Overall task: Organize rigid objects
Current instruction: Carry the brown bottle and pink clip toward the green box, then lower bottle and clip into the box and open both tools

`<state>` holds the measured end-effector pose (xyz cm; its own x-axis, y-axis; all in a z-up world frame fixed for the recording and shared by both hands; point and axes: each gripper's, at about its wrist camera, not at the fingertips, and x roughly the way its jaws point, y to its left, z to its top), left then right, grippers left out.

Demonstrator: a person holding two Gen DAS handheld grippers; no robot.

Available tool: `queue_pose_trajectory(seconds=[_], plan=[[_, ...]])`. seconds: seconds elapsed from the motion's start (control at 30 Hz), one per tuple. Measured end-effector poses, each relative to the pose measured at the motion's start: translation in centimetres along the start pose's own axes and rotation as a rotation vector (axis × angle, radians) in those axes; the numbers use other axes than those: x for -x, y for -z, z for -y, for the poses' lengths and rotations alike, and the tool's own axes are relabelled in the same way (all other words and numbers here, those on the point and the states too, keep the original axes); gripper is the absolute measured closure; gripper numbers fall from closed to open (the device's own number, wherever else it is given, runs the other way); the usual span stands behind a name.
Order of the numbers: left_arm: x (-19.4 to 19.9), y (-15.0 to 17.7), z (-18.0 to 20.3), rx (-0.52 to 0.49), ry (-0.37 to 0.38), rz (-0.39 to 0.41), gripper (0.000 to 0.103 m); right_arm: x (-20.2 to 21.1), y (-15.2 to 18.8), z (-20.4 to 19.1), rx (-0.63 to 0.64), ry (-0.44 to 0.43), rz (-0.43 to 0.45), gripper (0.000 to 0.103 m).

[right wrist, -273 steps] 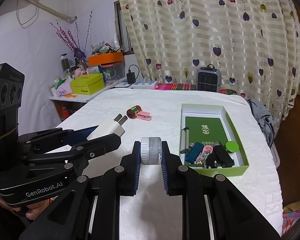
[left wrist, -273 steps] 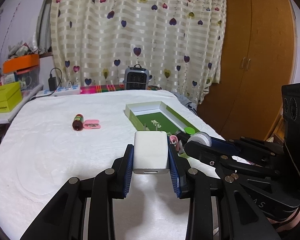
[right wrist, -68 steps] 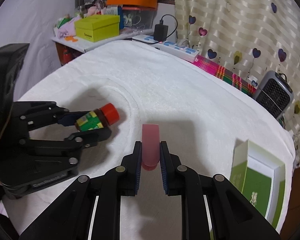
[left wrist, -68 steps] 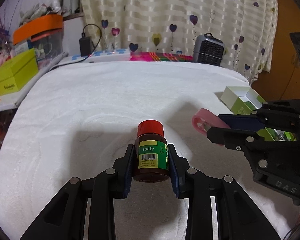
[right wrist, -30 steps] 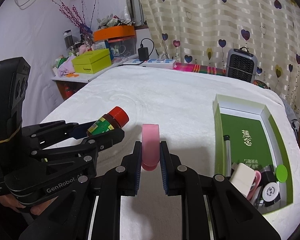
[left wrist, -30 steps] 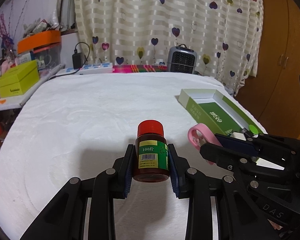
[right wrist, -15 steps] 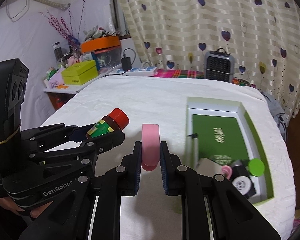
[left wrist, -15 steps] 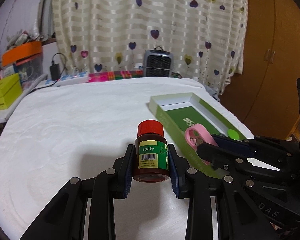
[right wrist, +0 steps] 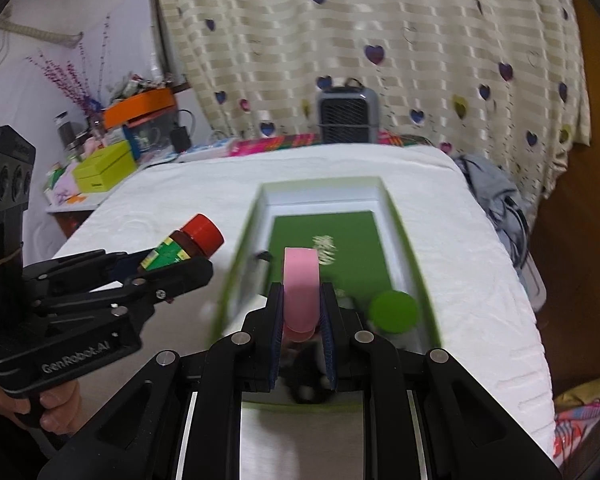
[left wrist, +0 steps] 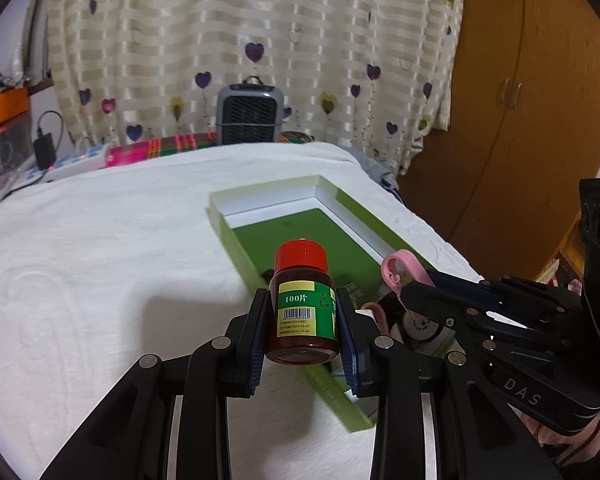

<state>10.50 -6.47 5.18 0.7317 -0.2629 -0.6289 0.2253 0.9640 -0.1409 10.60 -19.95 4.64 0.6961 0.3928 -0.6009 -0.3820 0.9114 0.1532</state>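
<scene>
My left gripper is shut on a brown pill bottle with a red cap and green label, held upright above the left wall of the green box. The bottle also shows in the right wrist view, left of the box. My right gripper is shut on a flat pink object, held on edge over the near end of the box. The pink object shows in the left wrist view too. Several small items lie in the box's near end, among them a green cap.
The box lies on a table covered with a white cloth. A small grey heater, a power strip and a lime-green box stand at the far and left sides. A wooden wardrobe stands to the right.
Both grippers have moved right and forward with their objects. They now hang over the green box, which fills more of both views. The grips are unchanged.
</scene>
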Motion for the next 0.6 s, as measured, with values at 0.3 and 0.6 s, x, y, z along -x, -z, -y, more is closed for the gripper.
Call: queue_pose_trajectory(seconds=[0.3,0.6], plan=[[-2.7,-0.1,1.5,-0.035,0.04,-0.057,0.073,-1.0,0.2,1.8,0.001,0.006,-0.027,0.085],[-4.0,-0.4,1.4,-0.021,0.068,-0.081,0.073,-2.3,0.3,2.1,0.022,-0.005,-0.06,0.084]])
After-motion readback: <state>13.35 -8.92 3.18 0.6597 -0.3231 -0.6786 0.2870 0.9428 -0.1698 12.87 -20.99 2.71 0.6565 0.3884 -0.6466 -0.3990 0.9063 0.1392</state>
